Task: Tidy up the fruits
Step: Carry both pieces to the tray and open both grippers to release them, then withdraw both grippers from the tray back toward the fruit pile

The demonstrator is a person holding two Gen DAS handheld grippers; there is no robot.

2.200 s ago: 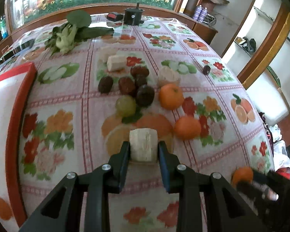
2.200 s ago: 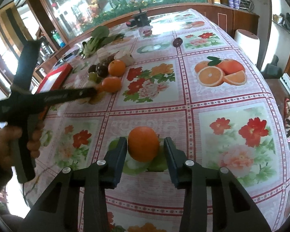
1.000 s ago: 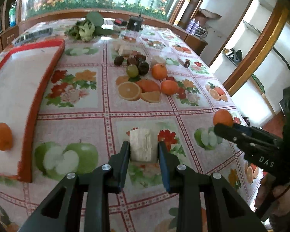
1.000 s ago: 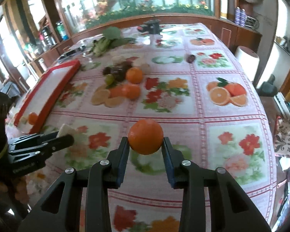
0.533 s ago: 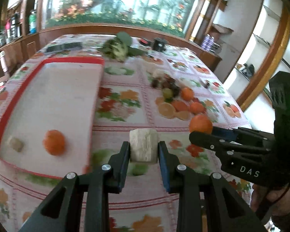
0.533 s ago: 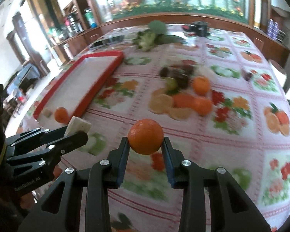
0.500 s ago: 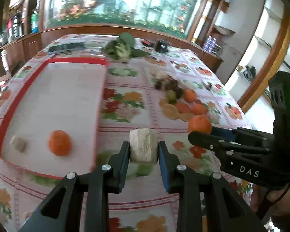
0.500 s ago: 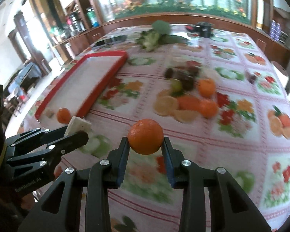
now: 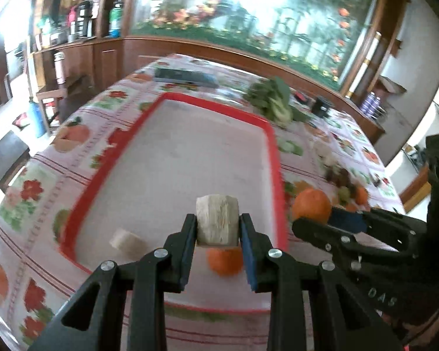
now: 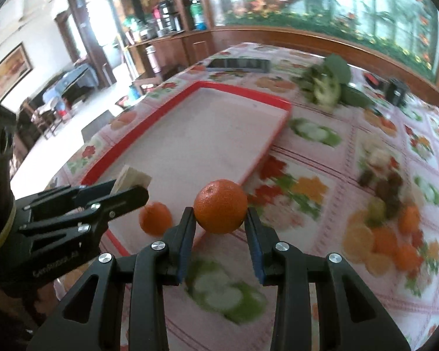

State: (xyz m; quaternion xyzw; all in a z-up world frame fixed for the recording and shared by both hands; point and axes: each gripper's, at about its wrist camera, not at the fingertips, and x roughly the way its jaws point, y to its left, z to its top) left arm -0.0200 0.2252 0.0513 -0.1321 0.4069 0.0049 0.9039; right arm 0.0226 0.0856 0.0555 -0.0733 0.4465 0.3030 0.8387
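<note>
My left gripper (image 9: 218, 228) is shut on a pale cut fruit chunk (image 9: 217, 219) and holds it above the near end of the red-rimmed tray (image 9: 210, 102). On the tray lie an orange (image 9: 224, 261) and another pale chunk (image 9: 125, 240). My right gripper (image 10: 219, 222) is shut on an orange (image 10: 220, 206) and hovers over the tray's near right corner (image 10: 237, 181). It shows in the left wrist view (image 9: 310, 222) just right of the tray. The left gripper (image 10: 123, 193) shows at left in the right wrist view, with the tray's orange (image 10: 155, 218) beside it.
A pile of loose fruit, oranges and dark fruits (image 10: 395, 204), lies on the flowered tablecloth to the right of the tray. Leafy greens (image 10: 327, 84) and a dark flat object (image 10: 238, 63) lie beyond the tray. The table edge (image 9: 3, 193) drops off at left.
Both grippers have swung left from the fruit pile to the tray, each still holding its piece. The tray now lies directly under them.
</note>
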